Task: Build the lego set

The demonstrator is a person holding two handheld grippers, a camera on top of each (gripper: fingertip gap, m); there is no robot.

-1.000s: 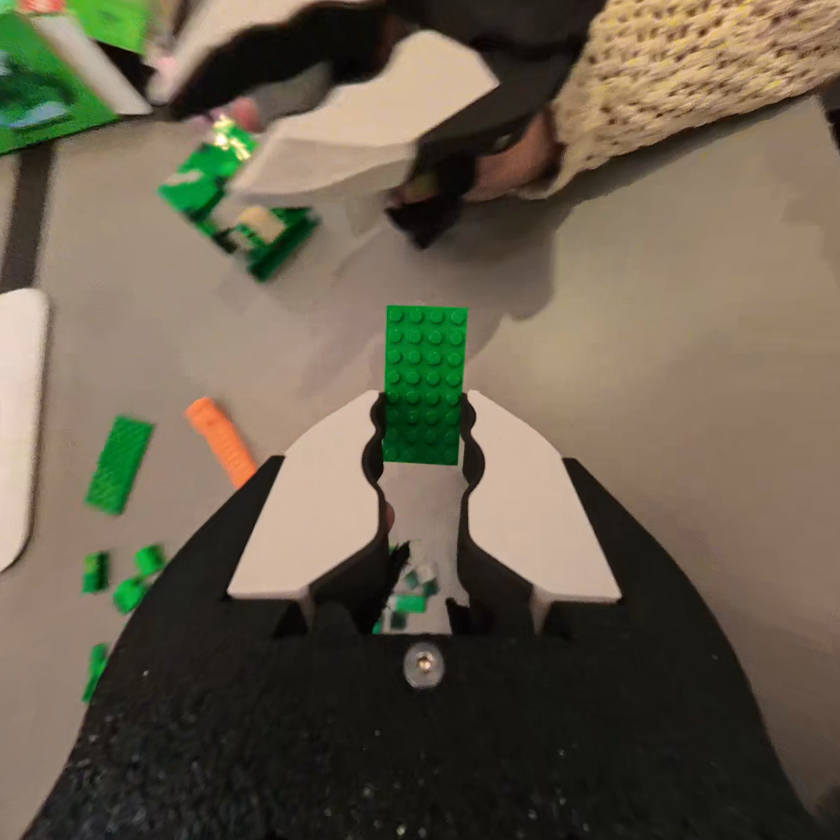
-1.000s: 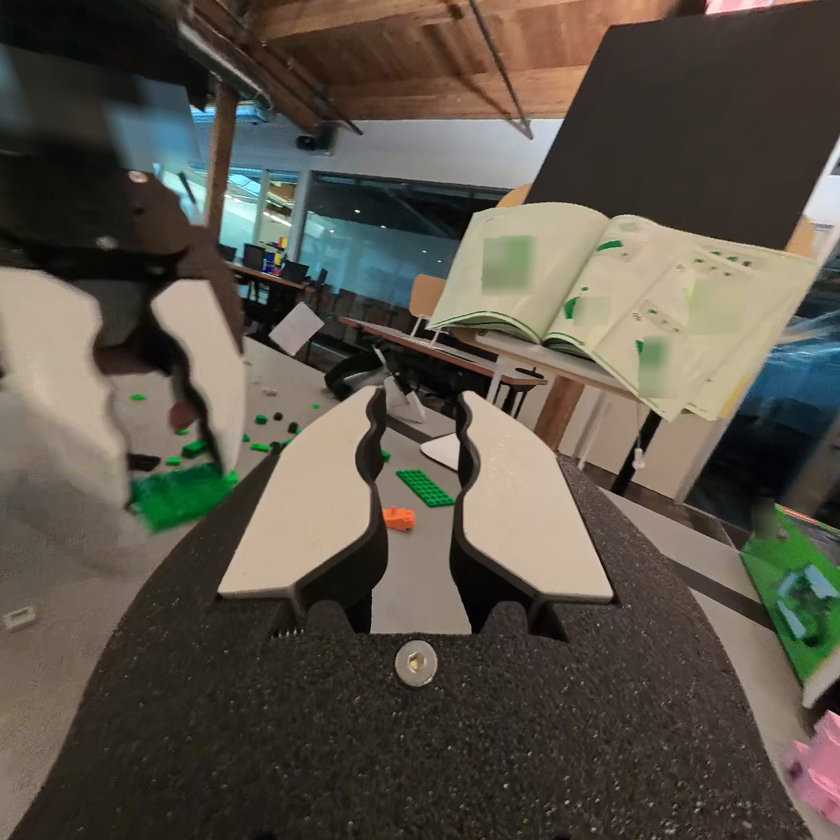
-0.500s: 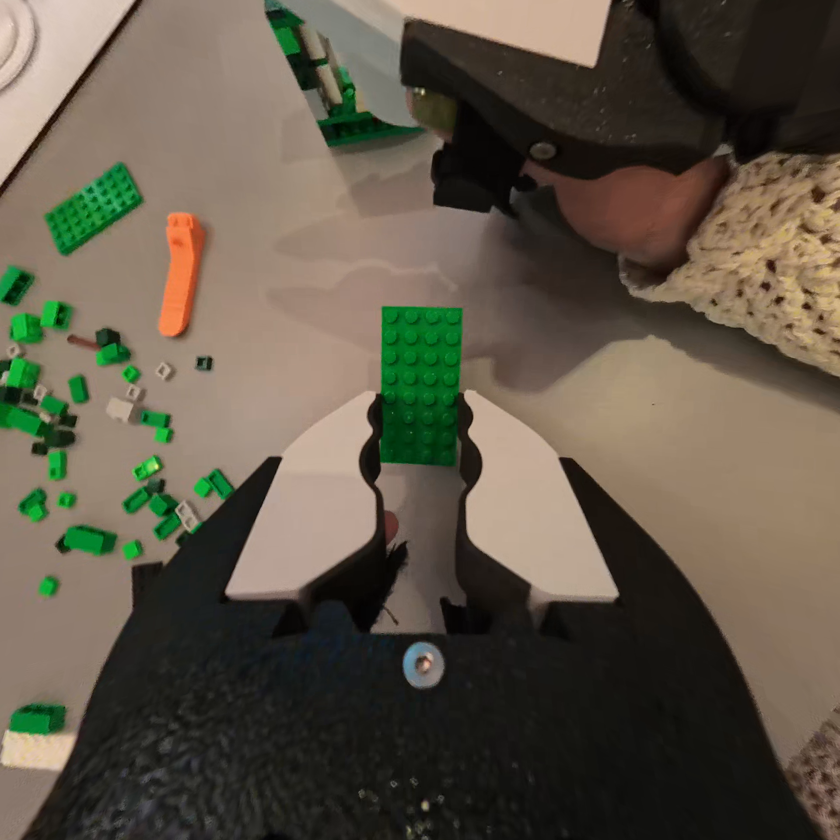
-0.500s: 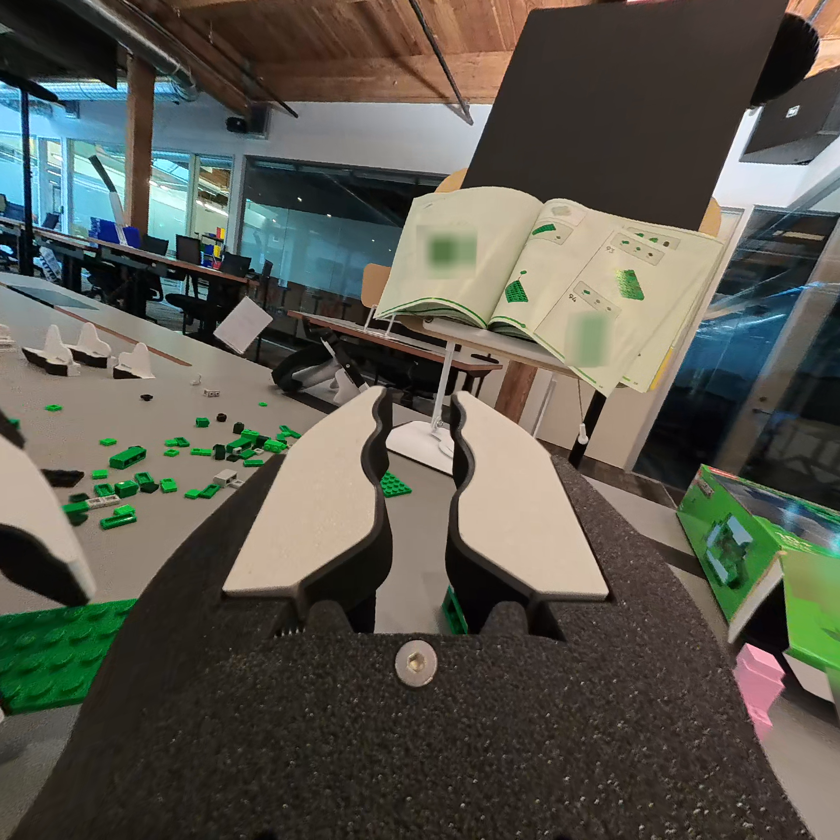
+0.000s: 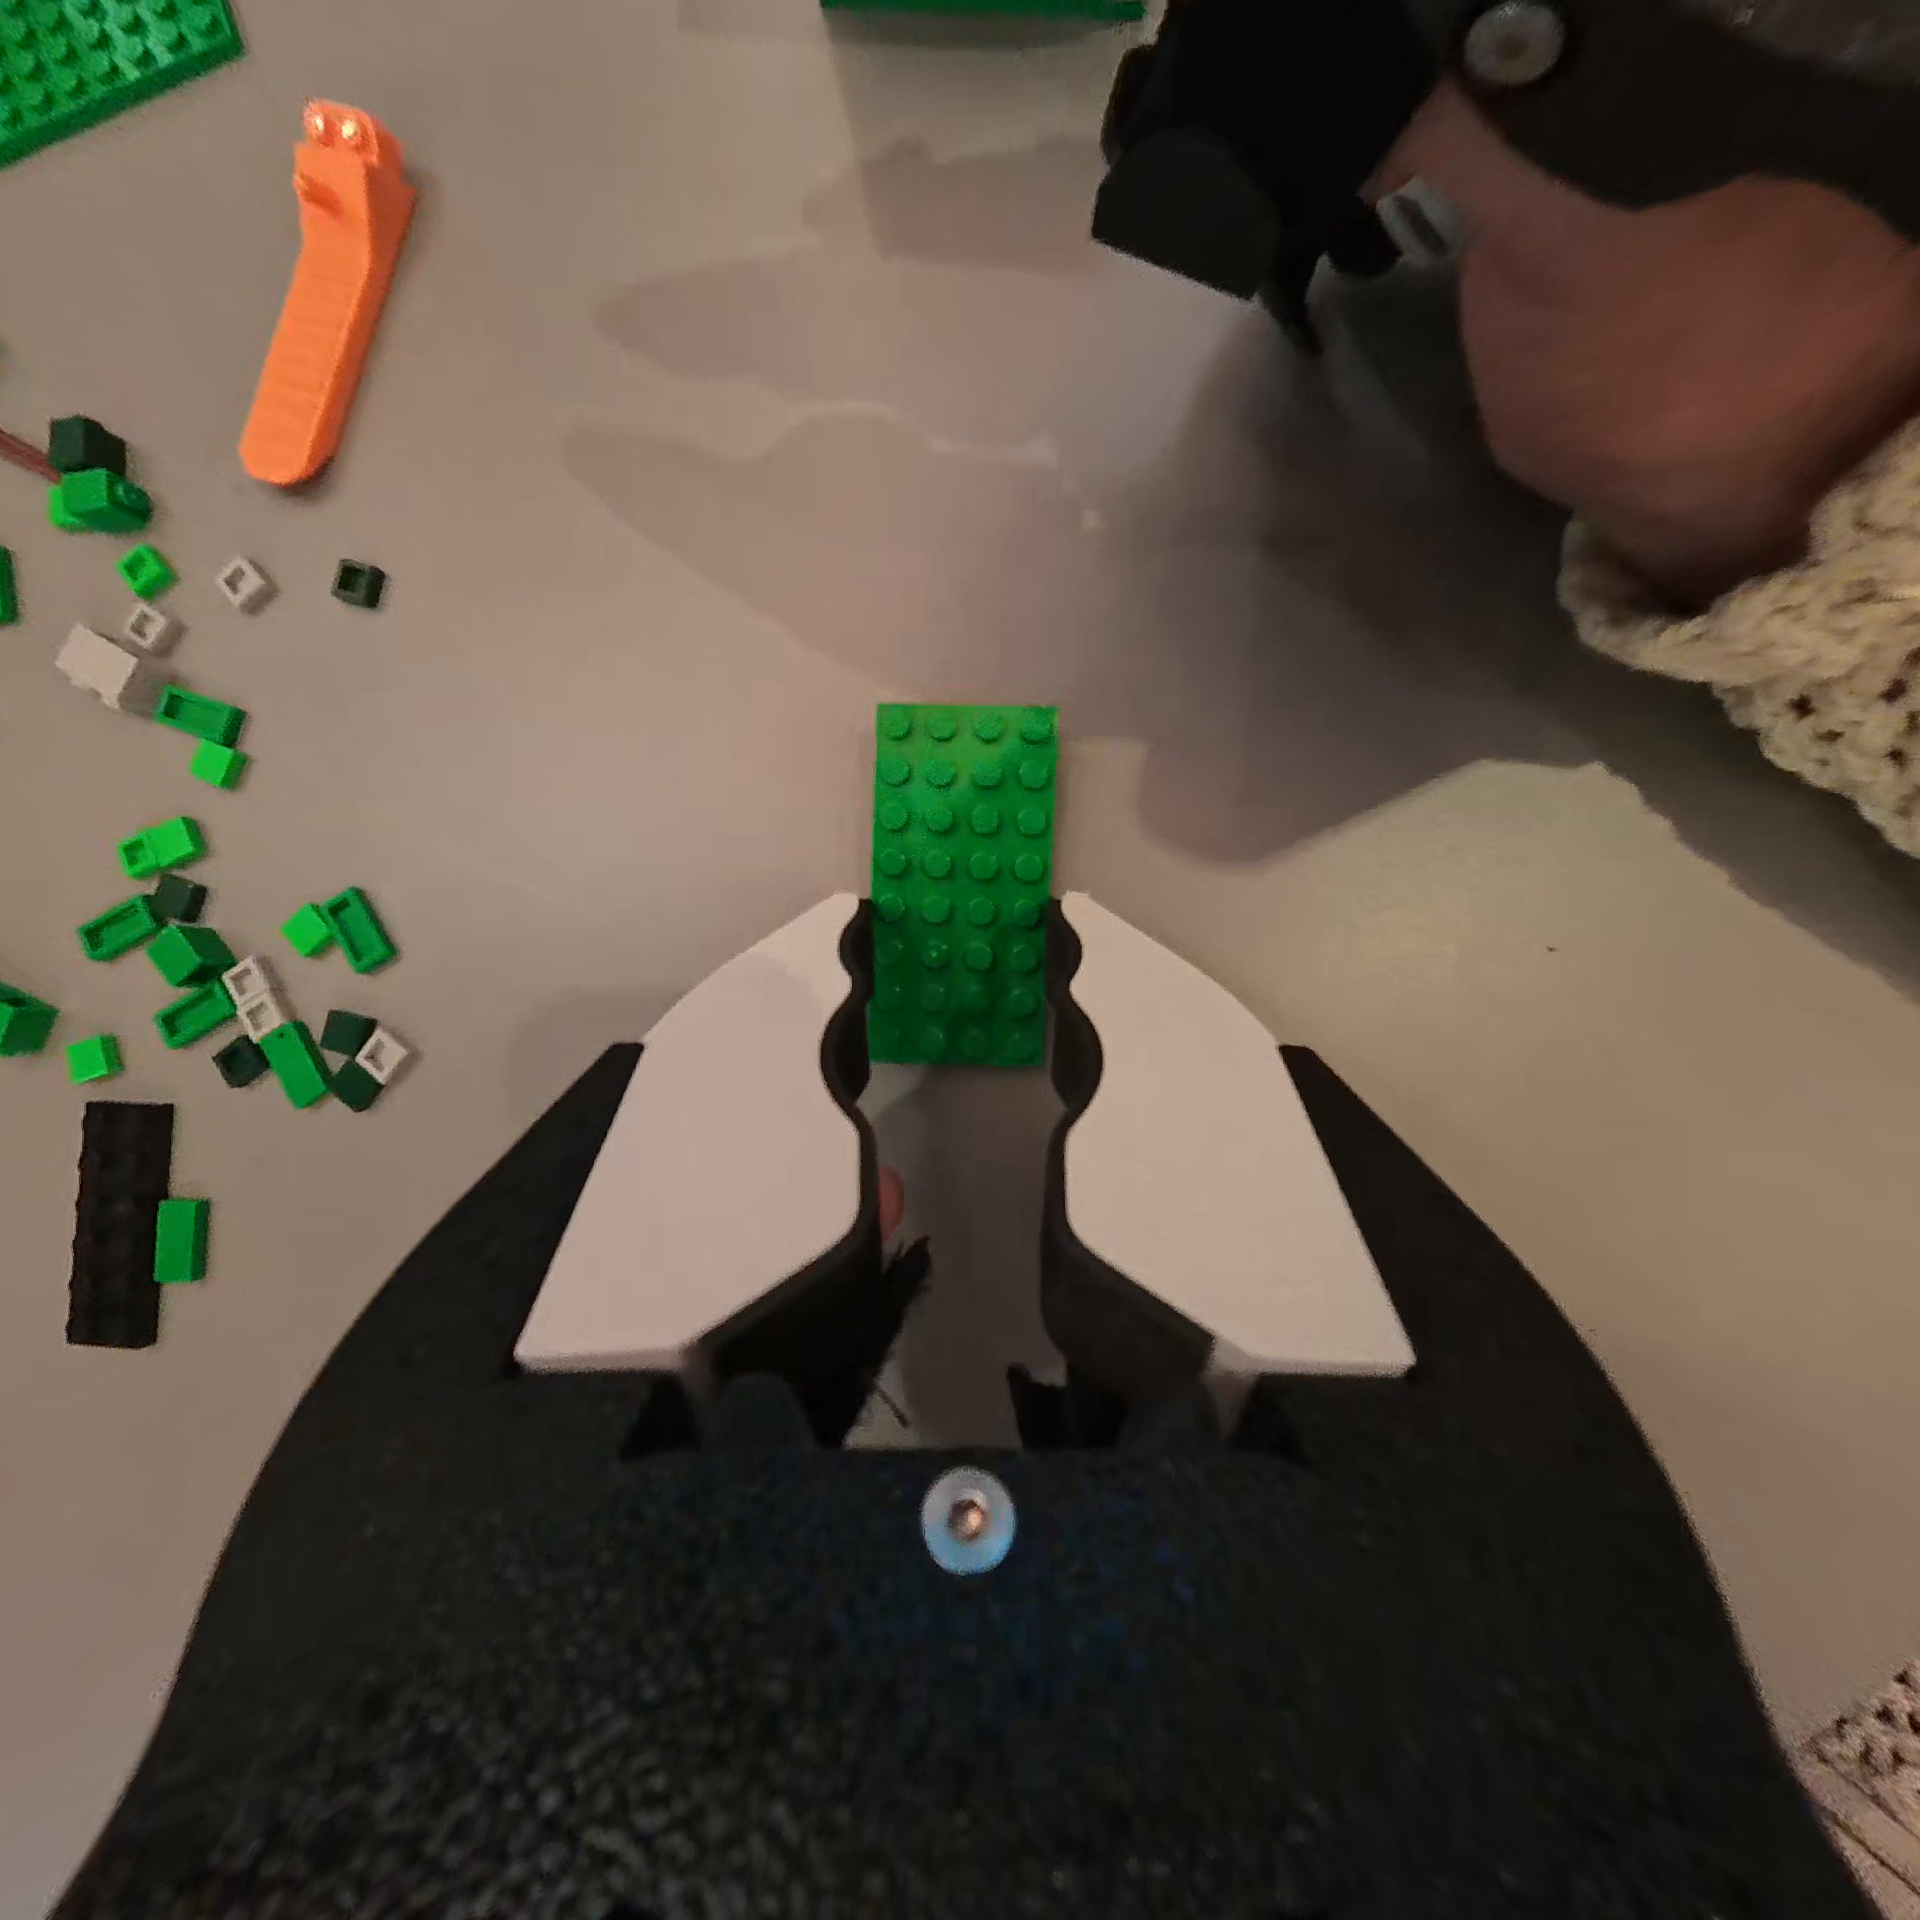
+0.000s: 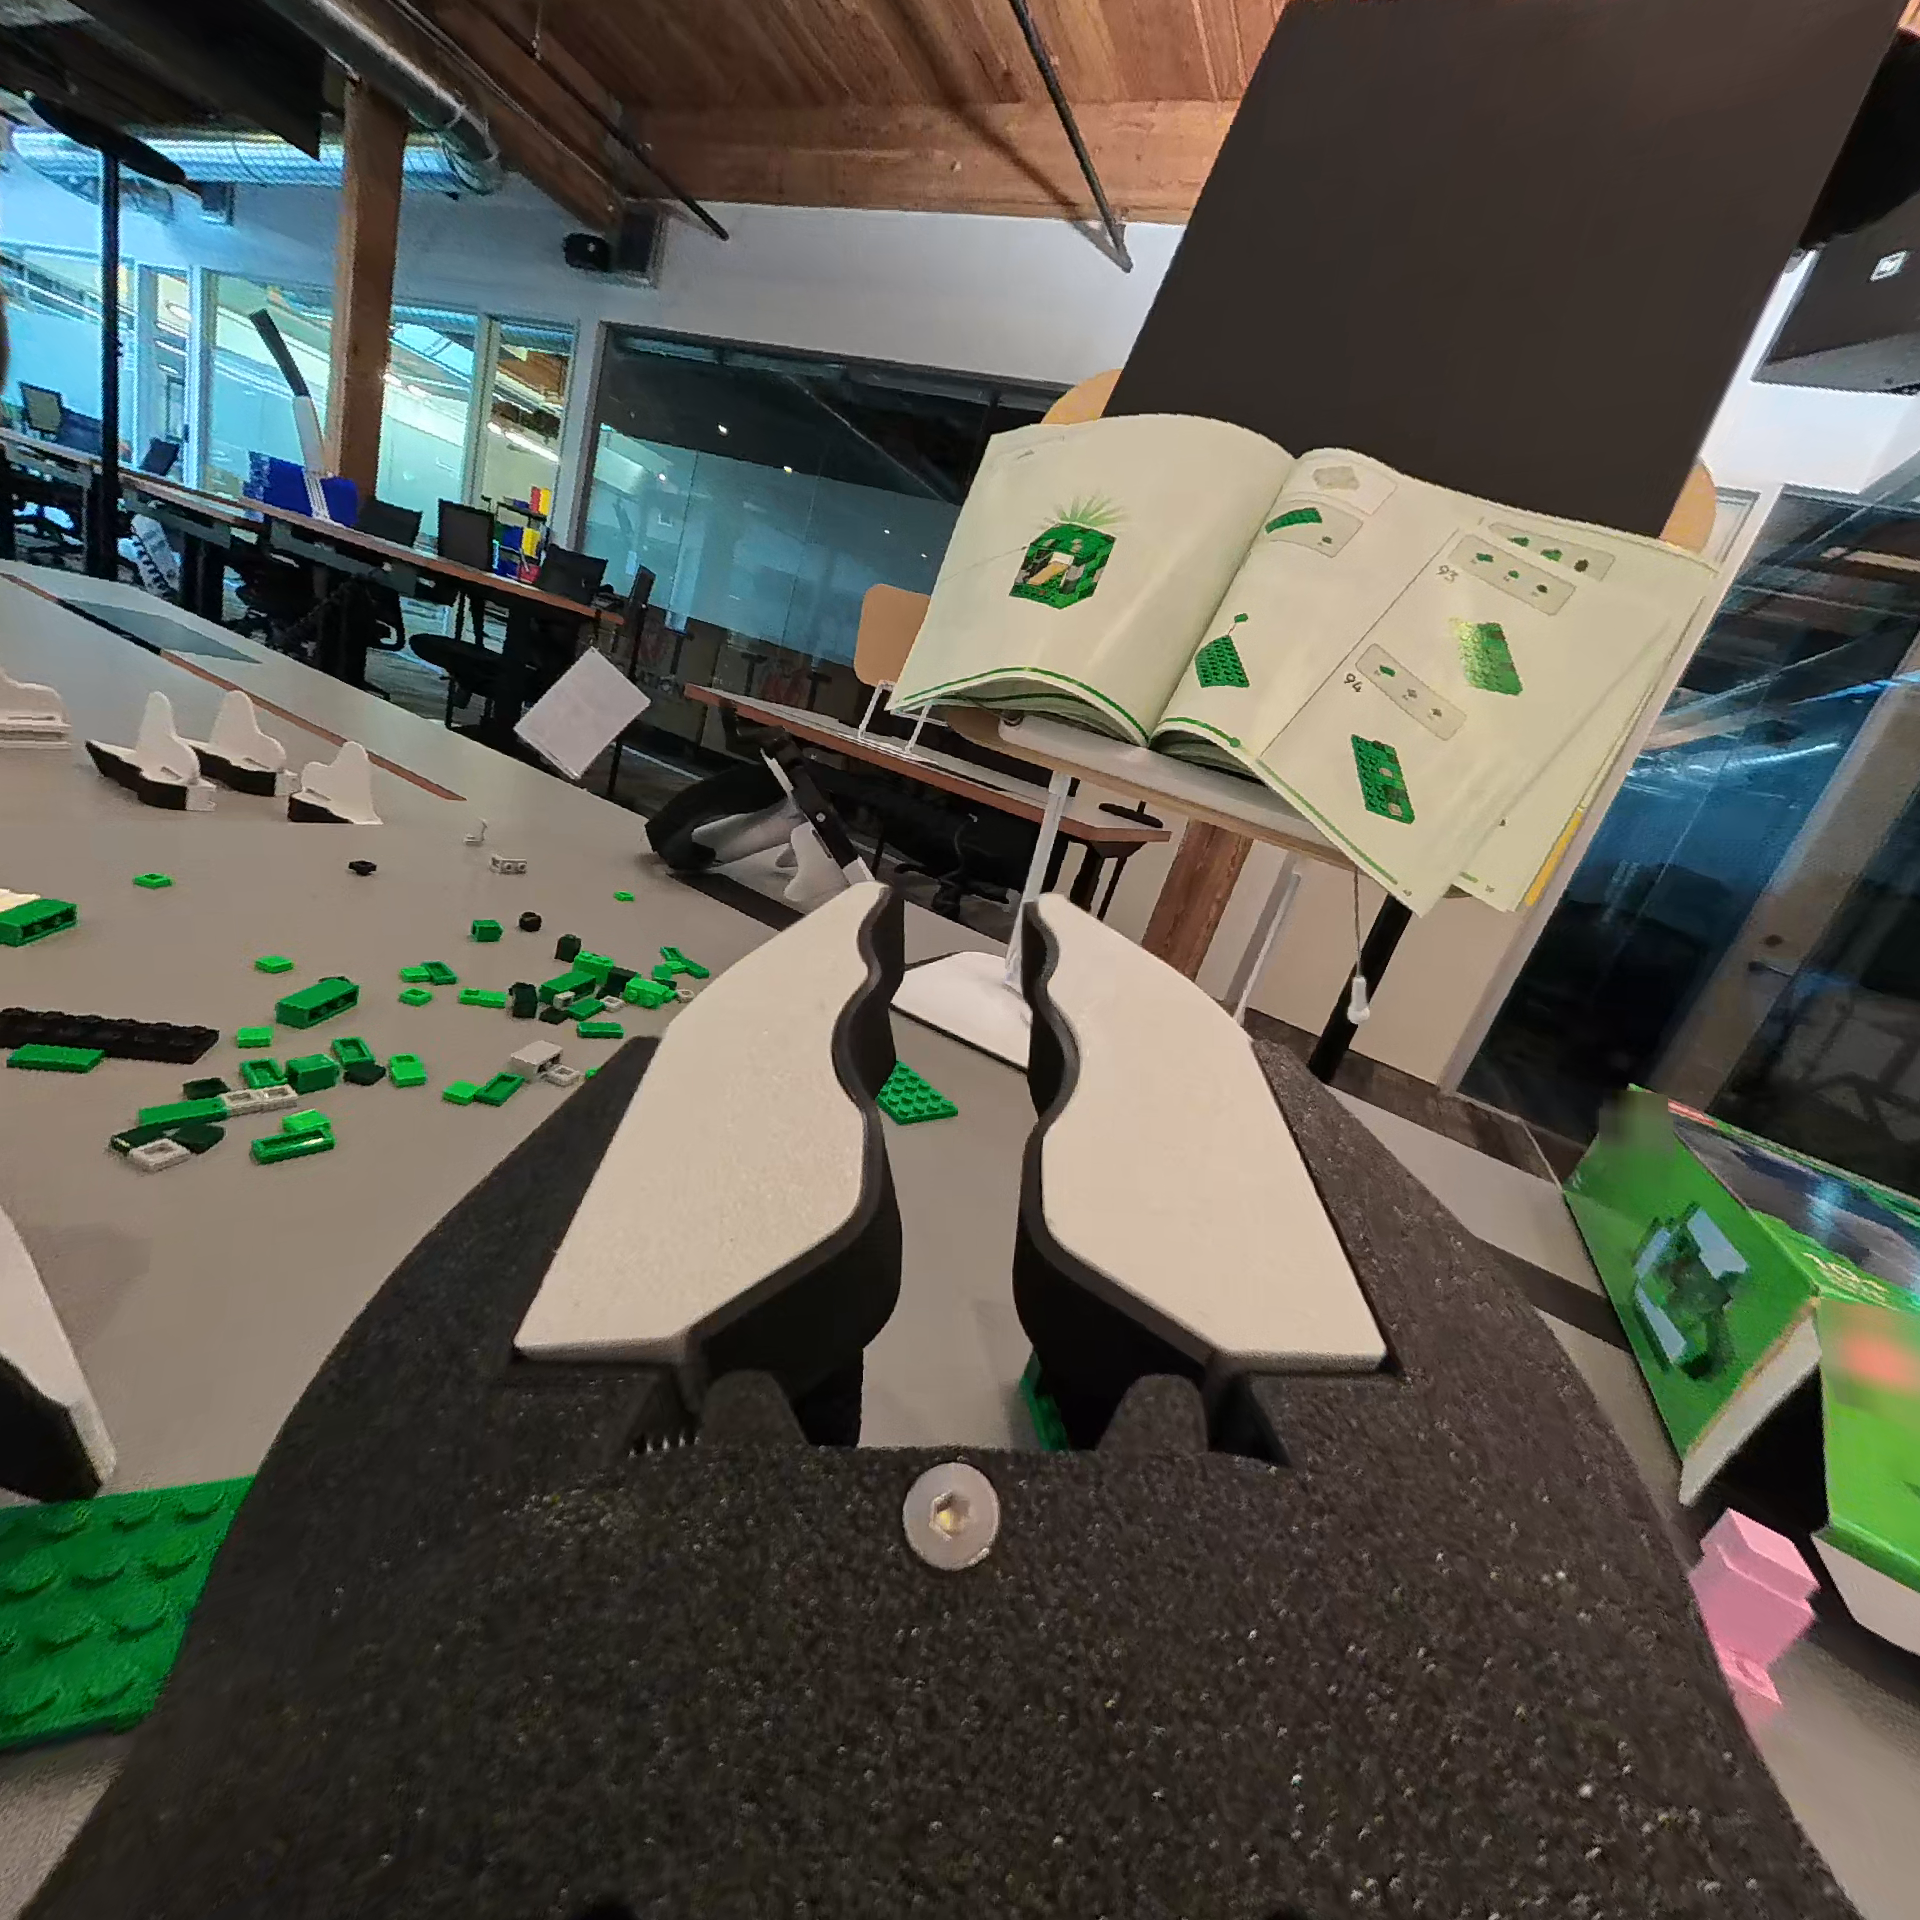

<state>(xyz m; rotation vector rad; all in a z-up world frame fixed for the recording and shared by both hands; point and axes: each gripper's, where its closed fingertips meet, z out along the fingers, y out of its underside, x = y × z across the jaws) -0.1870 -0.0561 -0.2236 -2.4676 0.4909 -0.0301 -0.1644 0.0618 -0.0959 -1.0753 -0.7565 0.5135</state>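
Observation:
My left gripper [image 5: 956,914] is shut on a green studded plate [image 5: 961,883], gripping its long sides, with the far half sticking out past the fingertips above the grey table [image 5: 727,644]. The same plate shows at the lower left of the right wrist view [image 6: 94,1600], beside a white left fingertip [image 6: 42,1382]. My right gripper [image 6: 958,914] is empty, its jaws a narrow gap apart. It points over the table toward the open instruction booklet [image 6: 1299,644] on a stand. In the left wrist view the right gripper's body [image 5: 1299,135] and the hand holding it [image 5: 1662,364] are at the upper right.
Loose green, grey and black pieces [image 5: 208,935] lie at the left, with a black plate [image 5: 120,1221], an orange brick separator [image 5: 327,301] and another green plate [image 5: 94,62]. A green box [image 6: 1714,1278] and a pink piece [image 6: 1756,1600] are at the right. A small green plate [image 6: 914,1091] lies ahead. My hands' fingertips stand some 15 centimetres from each other. From either gripper's tips it is about 15 centimetres to the orange brick separator [image 5: 327,301].
My left gripper has carried the green plate over the table toward the loose pieces, still gripping it. The right gripper has swung so the booklet sits farther right; its jaws have not changed.

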